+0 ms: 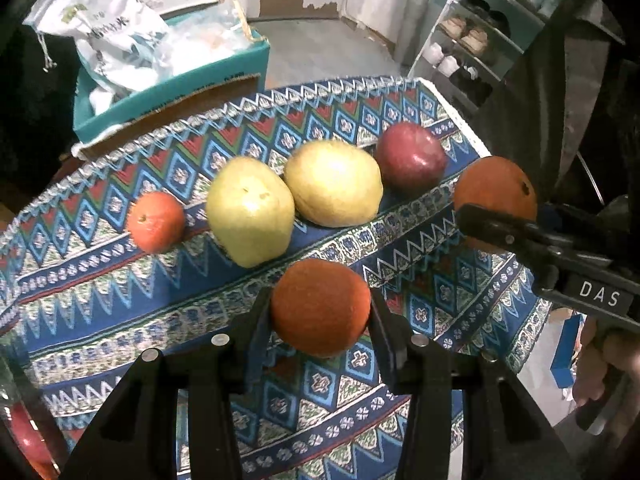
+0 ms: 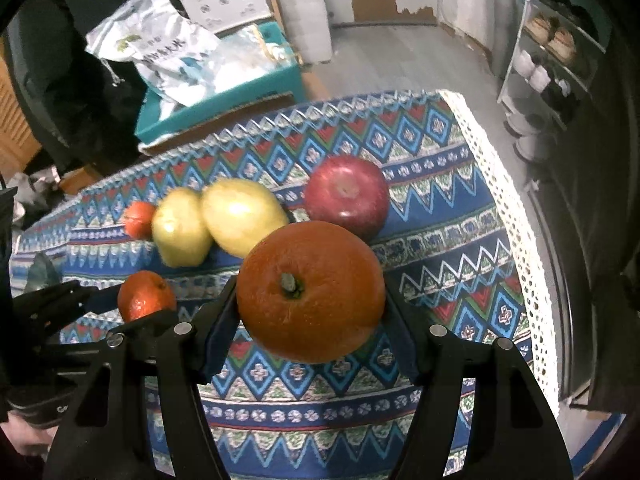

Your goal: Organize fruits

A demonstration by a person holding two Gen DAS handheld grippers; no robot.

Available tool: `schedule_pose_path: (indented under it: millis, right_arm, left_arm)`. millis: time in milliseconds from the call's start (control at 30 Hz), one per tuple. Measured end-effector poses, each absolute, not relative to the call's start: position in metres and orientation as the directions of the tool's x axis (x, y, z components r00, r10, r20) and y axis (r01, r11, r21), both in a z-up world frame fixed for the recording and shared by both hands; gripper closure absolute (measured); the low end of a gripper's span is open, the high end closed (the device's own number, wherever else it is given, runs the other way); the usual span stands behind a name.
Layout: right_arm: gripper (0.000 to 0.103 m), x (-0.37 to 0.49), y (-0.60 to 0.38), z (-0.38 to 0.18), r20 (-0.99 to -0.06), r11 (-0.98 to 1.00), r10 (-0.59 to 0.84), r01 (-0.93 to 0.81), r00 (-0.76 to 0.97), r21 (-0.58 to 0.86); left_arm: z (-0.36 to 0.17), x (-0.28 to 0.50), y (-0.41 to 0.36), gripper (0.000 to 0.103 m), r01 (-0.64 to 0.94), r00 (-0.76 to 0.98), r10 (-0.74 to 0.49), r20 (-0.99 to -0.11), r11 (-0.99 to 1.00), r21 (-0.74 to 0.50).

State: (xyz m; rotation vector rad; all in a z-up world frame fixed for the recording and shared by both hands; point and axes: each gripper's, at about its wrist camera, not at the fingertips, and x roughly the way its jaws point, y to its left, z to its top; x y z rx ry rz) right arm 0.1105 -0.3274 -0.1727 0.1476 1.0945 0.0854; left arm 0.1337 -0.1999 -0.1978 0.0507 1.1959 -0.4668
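My left gripper is shut on a small orange and holds it above the patterned tablecloth. My right gripper is shut on a large orange, also off the cloth. Each wrist view shows the other gripper too: the right one with its large orange, the left one with its small orange. On the cloth behind them lie a tangerine, two yellow pears and a red apple in a row.
A teal cardboard box with white bags stands behind the table's far edge. A shoe shelf is at the back right. The cloth's white lace border marks the table's right edge. A person's hand grips the right handle.
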Motion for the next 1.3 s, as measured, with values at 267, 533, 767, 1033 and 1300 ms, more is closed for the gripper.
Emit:
schedule_pose_path:
  millis: [267, 533, 767, 1033, 1300]
  right_arm:
    - [0.036, 0.104, -0.312, -0.145, -0.855, 0.987, 0.153, -0.035, 0.495, 0.156]
    - [0.036, 0.099, -0.289, -0.117, -0.823, 0.985, 0.172, -0.081, 0.541, 0.153]
    - [0.036, 0.098, -0.264, -0.095, -0.804, 0.979, 0.202, -0.133, 0.559, 0.153]
    - [0.036, 0.099, -0.230, -0.071, -0.781, 0.969, 0.238, -0.191, 0.578, 0.154]
    - [0.036, 0.097, -0.189, -0.055, -0.769, 0.952, 0.279, -0.269, 0.575, 0.145]
  left_arm:
    - [-0.174, 0.127, -0.183, 0.056, 0.370, 0.315, -0.324, -0.892, 0.907, -0.199]
    - [-0.146, 0.123, -0.160, 0.056, 0.354, 0.352, -0.330, -0.876, 0.913, -0.202]
    - [-0.119, 0.116, -0.132, 0.057, 0.329, 0.386, -0.342, -0.857, 0.919, -0.219]
    - [-0.091, 0.105, -0.103, 0.057, 0.316, 0.416, -0.351, -0.839, 0.921, -0.228]
    - [-0.072, 0.094, -0.063, 0.057, 0.293, 0.452, -0.331, -0.828, 0.932, -0.213]
